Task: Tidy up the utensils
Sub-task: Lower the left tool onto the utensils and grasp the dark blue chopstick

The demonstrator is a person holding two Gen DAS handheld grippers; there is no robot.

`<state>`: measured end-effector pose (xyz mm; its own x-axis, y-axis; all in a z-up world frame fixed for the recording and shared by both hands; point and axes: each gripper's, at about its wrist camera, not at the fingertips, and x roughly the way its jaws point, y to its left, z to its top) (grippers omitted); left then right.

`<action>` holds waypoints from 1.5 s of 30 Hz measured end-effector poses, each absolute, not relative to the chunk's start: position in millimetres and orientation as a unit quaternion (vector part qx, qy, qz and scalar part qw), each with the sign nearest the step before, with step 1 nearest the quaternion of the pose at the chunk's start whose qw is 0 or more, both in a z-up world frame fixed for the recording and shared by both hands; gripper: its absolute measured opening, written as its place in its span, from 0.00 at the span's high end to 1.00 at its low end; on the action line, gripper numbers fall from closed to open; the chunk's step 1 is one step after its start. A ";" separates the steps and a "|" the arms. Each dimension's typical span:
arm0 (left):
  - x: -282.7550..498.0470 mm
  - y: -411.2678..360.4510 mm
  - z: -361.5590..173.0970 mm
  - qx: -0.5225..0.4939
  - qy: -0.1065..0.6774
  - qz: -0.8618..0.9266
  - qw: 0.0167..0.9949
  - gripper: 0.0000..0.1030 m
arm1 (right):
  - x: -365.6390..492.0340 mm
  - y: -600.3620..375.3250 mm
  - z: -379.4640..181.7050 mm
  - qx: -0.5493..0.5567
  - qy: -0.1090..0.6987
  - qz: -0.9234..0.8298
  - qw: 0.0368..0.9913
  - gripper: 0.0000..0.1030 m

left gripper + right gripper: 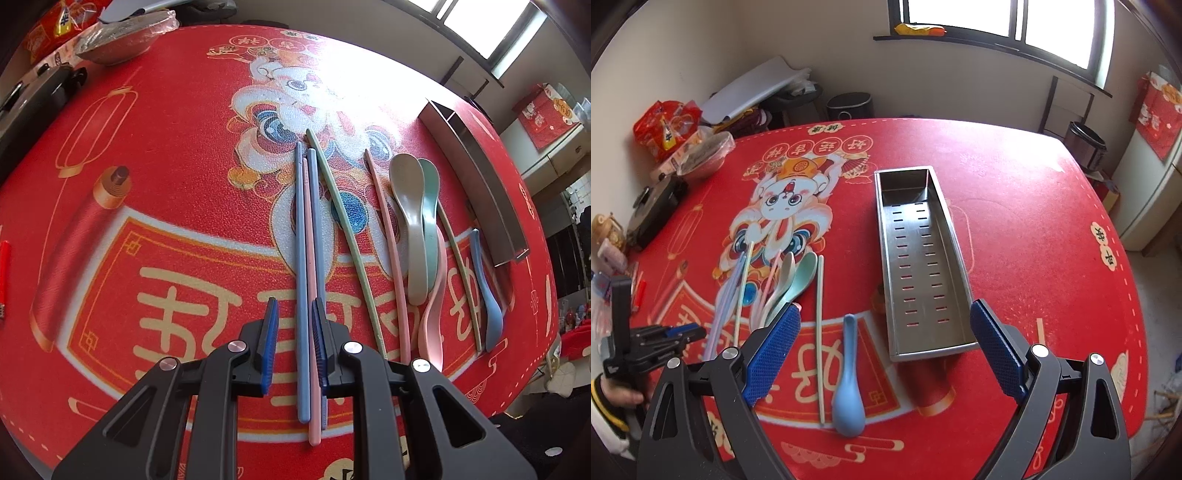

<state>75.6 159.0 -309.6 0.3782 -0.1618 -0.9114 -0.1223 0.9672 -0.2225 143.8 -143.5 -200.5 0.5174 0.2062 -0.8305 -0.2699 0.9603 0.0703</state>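
Several pastel chopsticks and spoons lie on the red tablecloth (pixel 166 184). My left gripper (pixel 295 332) hovers low over a bundle of blue and pink chopsticks (pixel 308 277), its jaws partly open around them, not clamped. To the right lie a green chopstick (pixel 343 236), a pink chopstick (pixel 388 251), stacked grey, green and pink spoons (pixel 413 221) and a blue spoon (pixel 487 306). My right gripper (pixel 882 354) is wide open and empty above the blue spoon (pixel 848 395) and the near end of the steel tray (pixel 919 258), which is empty.
A covered bowl (pixel 705 155), snack bags (pixel 665 129) and a black case (pixel 653 210) sit at the table's far left. A lighter (pixel 4 273) lies at the left edge. A bin (pixel 1084 144) stands beyond the table's right edge.
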 end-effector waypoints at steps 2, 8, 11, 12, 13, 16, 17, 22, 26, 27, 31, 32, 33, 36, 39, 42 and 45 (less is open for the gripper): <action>80.6 158.7 -313.4 -0.122 0.563 -0.024 0.817 0.83 | 143.5 -139.3 -199.4 -0.037 0.472 0.131 0.871 0.13; 91.2 161.4 -319.3 -0.111 0.568 -0.034 0.815 0.89 | 141.8 -136.5 -196.1 -0.037 0.469 0.114 0.875 0.13; 93.5 161.0 -319.8 -0.110 0.569 -0.042 0.814 0.89 | 140.4 -139.6 -195.6 -0.033 0.469 0.105 0.876 0.13; 93.2 160.5 -320.4 -0.108 0.570 -0.044 0.813 0.89 | 139.6 -140.9 -195.4 -0.032 0.468 0.102 0.877 0.13; 93.5 158.9 -320.4 -0.104 0.570 -0.045 0.814 0.89 | 139.0 -142.6 -195.0 -0.030 0.468 0.099 0.878 0.13; 96.7 156.1 -321.2 -0.099 0.570 -0.046 0.814 0.89 | 136.4 -148.4 -194.2 -0.024 0.466 0.091 0.880 0.13; 97.3 155.8 -321.9 -0.102 0.570 -0.048 0.814 0.89 | 136.0 -149.9 -194.1 -0.022 0.466 0.089 0.880 0.13; 101.9 152.0 -322.2 -0.075 0.564 -0.034 0.822 0.90 | 133.2 -154.7 -193.9 -0.014 0.467 0.084 0.880 0.13; 105.6 151.0 -322.5 -0.069 0.555 -0.030 0.828 0.90 | 130.4 -151.6 -193.1 -0.015 0.465 0.089 0.881 0.13; 105.1 151.4 -322.8 -0.069 0.554 -0.029 0.829 0.90 | 129.7 -150.6 -192.7 -0.015 0.464 0.091 0.881 0.13; 99.6 150.6 -322.8 -0.078 0.556 -0.013 0.828 0.90 | 127.5 -148.3 -190.7 -0.018 0.462 0.097 0.881 0.13; 97.2 148.4 -322.7 -0.072 0.555 -0.010 0.829 0.90 | 127.2 -148.9 -190.2 -0.017 0.462 0.097 0.882 0.13; 94.1 146.3 -322.6 -0.065 0.552 -0.009 0.831 0.90 | 127.0 -150.0 -189.8 -0.017 0.461 0.096 0.882 0.13; 88.9 145.5 -323.0 -0.058 0.539 -0.007 0.840 0.90 | 127.7 -154.3 -189.8 -0.012 0.463 0.093 0.881 0.13; 89.6 150.5 -323.1 -0.076 0.539 -0.007 0.839 0.91 | 129.0 -157.4 -191.0 -0.007 0.468 0.090 0.879 0.13; 89.7 150.1 -323.1 -0.068 0.539 -0.003 0.840 0.92 | 128.9 -156.9 -191.6 -0.009 0.468 0.093 0.879 0.13; 93.0 148.3 -323.0 -0.069 0.538 0.007 0.840 0.92 | 127.9 -151.3 -191.0 -0.016 0.467 0.101 0.878 0.13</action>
